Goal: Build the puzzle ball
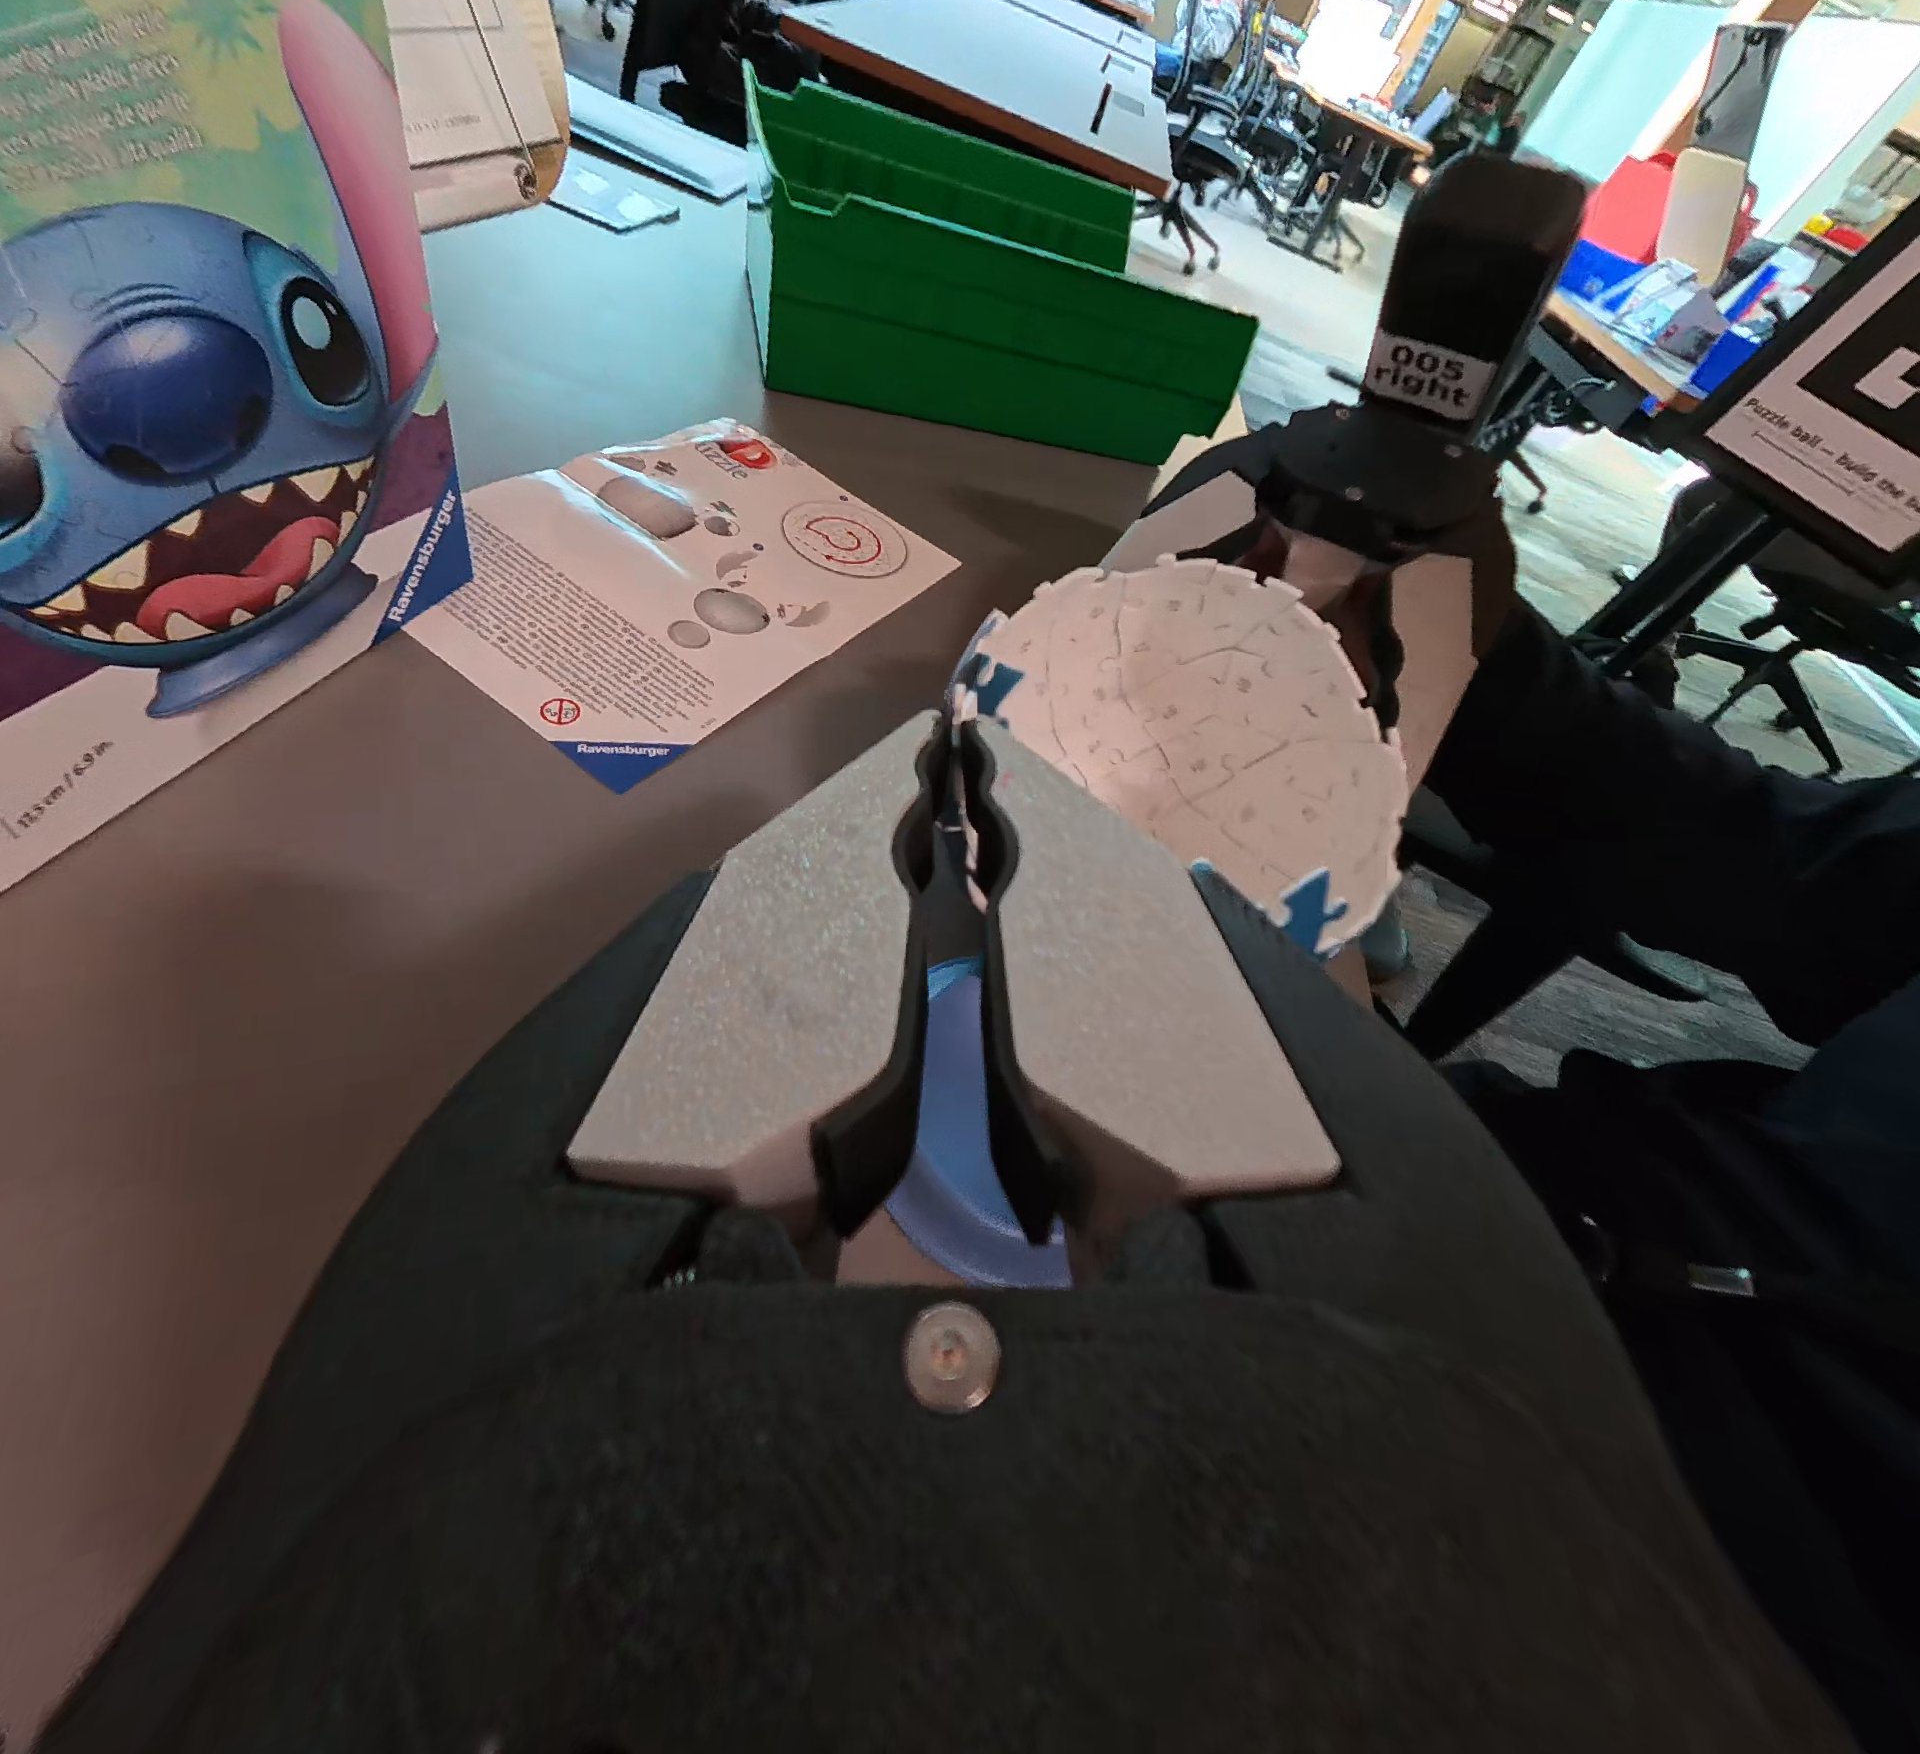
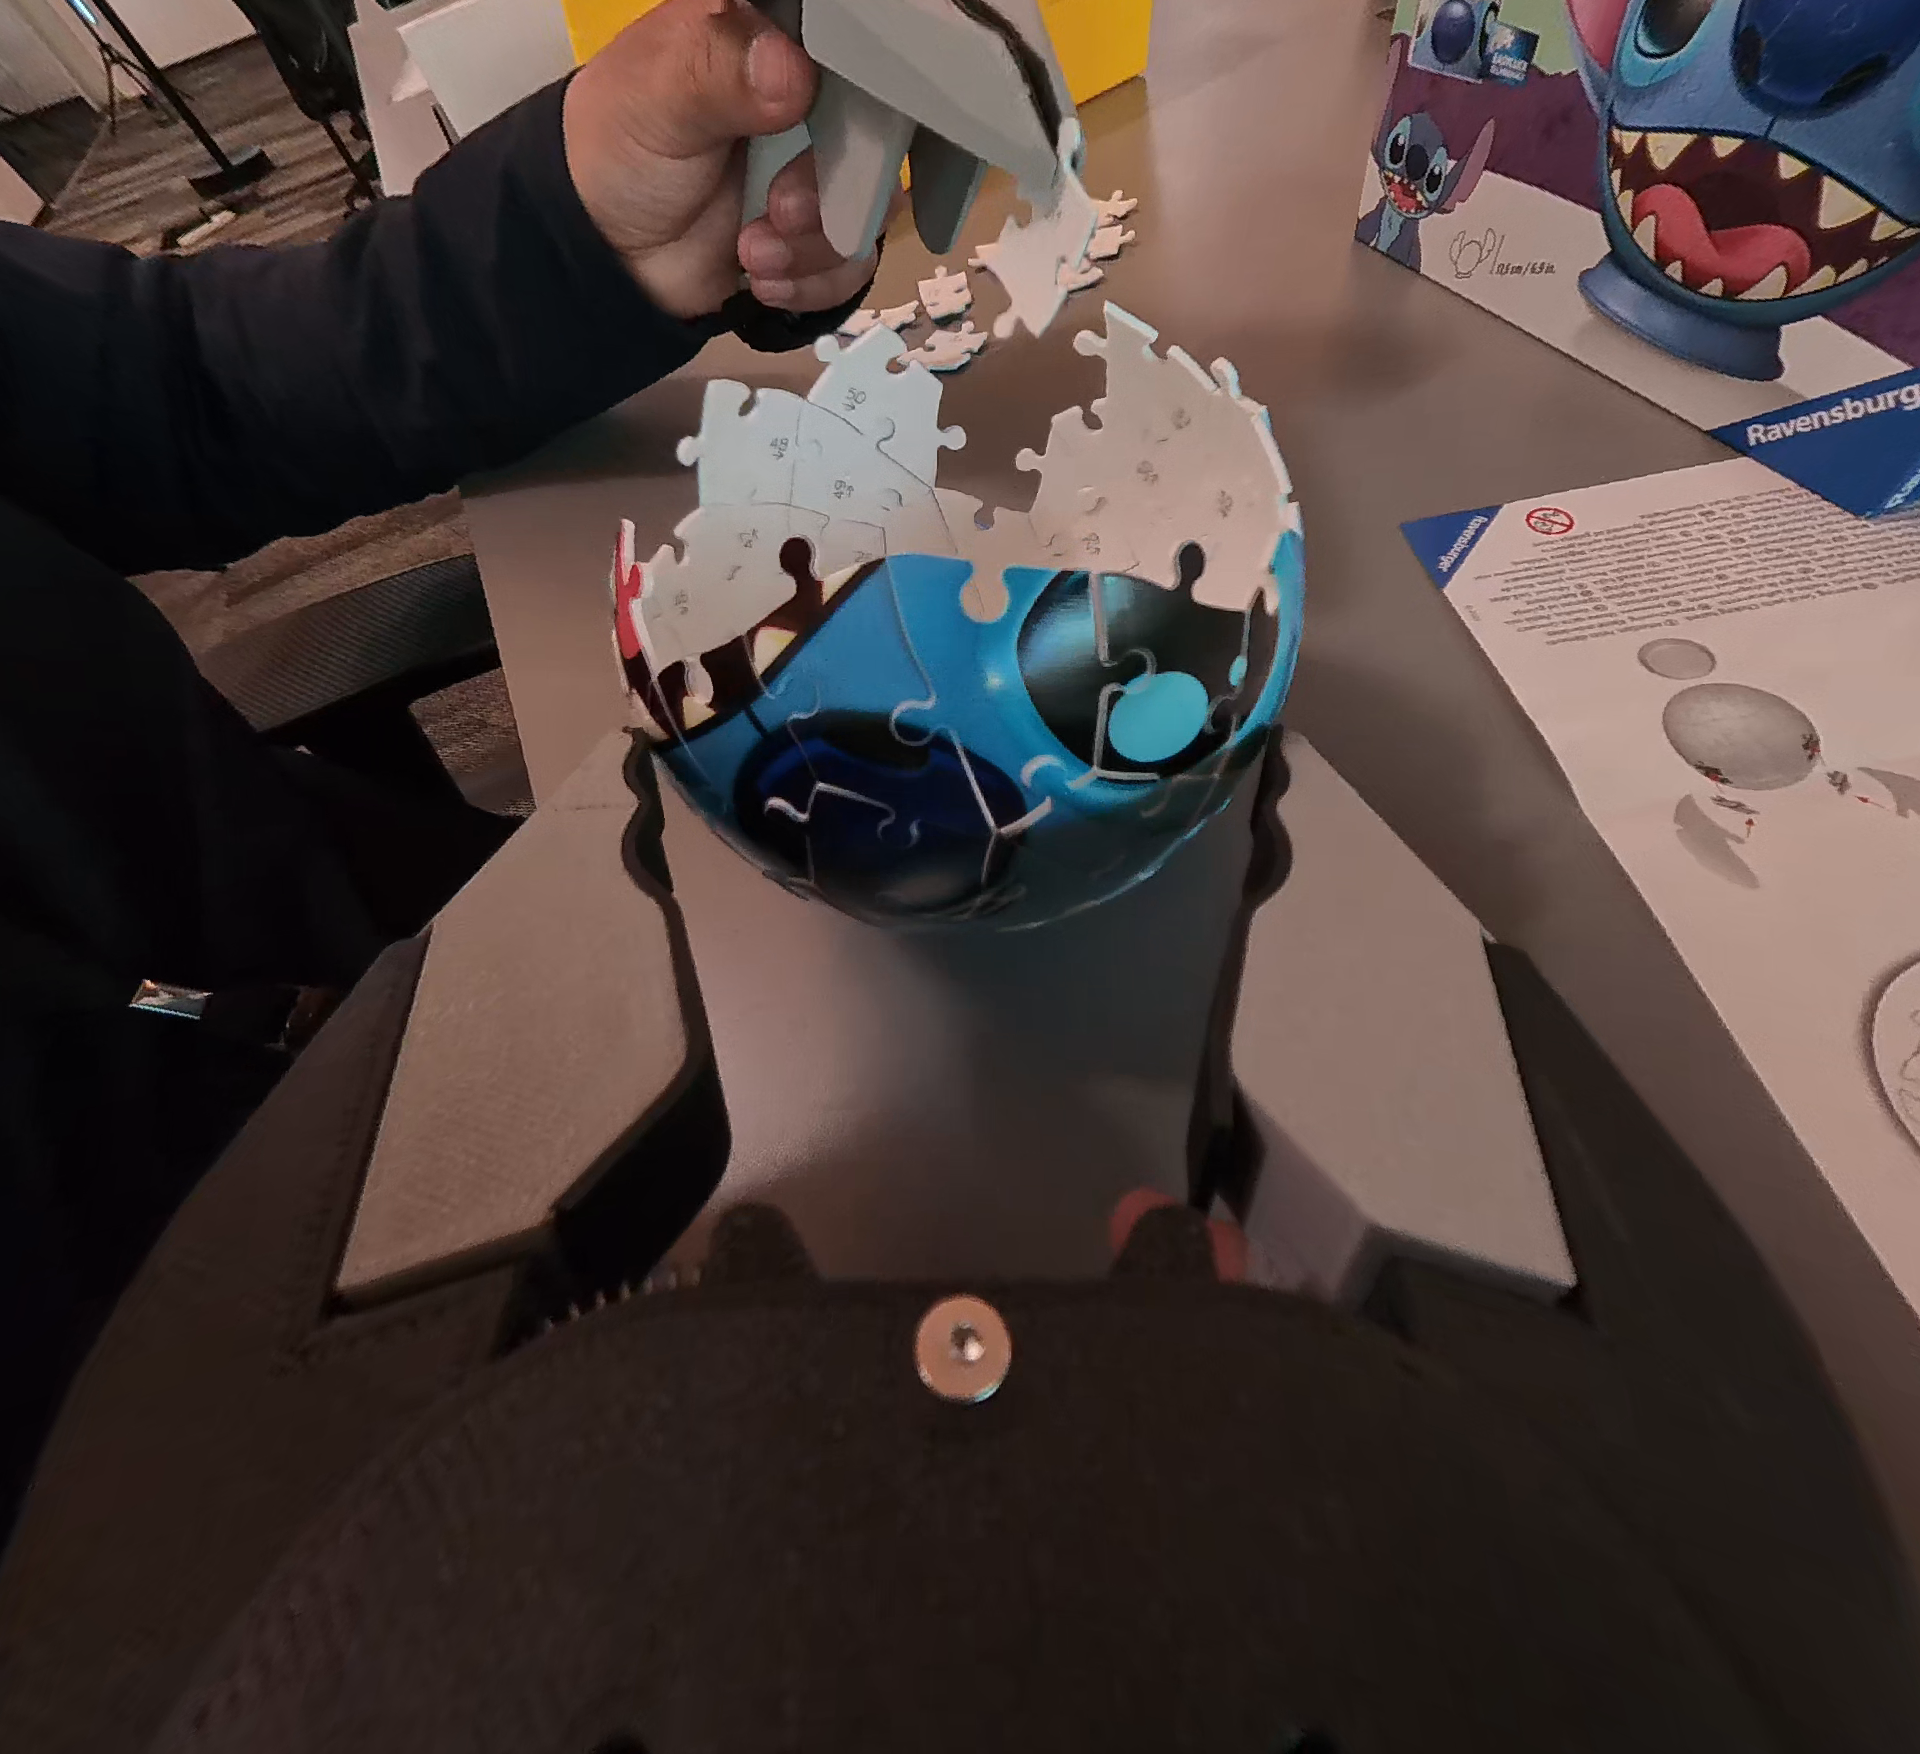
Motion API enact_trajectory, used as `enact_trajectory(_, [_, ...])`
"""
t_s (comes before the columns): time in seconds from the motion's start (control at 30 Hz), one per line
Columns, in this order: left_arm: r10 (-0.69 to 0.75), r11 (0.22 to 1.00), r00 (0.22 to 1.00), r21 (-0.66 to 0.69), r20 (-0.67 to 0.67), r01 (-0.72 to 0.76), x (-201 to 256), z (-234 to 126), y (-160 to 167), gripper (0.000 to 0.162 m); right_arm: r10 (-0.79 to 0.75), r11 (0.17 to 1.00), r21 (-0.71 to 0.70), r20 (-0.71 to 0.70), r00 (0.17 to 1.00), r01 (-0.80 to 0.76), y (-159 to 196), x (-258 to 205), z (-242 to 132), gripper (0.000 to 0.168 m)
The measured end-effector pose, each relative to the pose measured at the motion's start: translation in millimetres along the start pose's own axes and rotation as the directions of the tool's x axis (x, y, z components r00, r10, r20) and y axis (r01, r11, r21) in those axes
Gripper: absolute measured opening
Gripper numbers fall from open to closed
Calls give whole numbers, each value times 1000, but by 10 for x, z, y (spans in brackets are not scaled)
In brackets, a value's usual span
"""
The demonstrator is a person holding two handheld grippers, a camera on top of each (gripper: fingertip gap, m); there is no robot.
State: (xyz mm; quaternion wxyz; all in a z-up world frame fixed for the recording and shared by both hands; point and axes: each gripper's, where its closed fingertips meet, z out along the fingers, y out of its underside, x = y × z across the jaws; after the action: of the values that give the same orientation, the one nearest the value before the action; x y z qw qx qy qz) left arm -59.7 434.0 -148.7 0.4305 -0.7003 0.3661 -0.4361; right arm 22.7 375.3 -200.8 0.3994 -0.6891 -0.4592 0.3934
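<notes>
My right gripper (image 2: 956,769) is shut on the half-built puzzle ball (image 2: 935,748), a blue printed bowl with white insides and a jagged rim, held above the table. The rim has a gap at the far side. My left gripper (image 2: 1049,146) is shut on a single white puzzle piece (image 2: 1039,260), held just above that gap without touching. In the left wrist view my left gripper (image 1: 951,748) is at the near rim of the ball (image 1: 1195,748), and the right gripper (image 1: 1351,561) holds the ball from behind. Only the piece's edge shows there.
Several loose white pieces (image 2: 935,312) lie on the grey table (image 2: 1351,354) beyond the ball. The puzzle box (image 1: 208,354) and an instruction sheet (image 1: 675,592) are at the left, green bins (image 1: 987,302) behind them. A blue round part (image 1: 956,1195) lies under my left gripper. One gripper's finger ends stand about 12 cm off the other's.
</notes>
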Motion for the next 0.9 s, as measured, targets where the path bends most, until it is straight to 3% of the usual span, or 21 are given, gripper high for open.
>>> enact_trajectory(0.3, [121,988,969,66,218,-138,67,-112,-170,0,-18,997,-74,-103,995,10,14,-33,10,111])
enact_trajectory(0.53, [175,984,964,-3,200,-178,241,155,-131,0,-65,988,-149,-174,983,39,24,-77,11,112])
enact_trajectory(0.9, [263,964,936,-114,236,-242,241,264,24,0,-50,989,-144,-143,988,29,30,-114,-59,110])
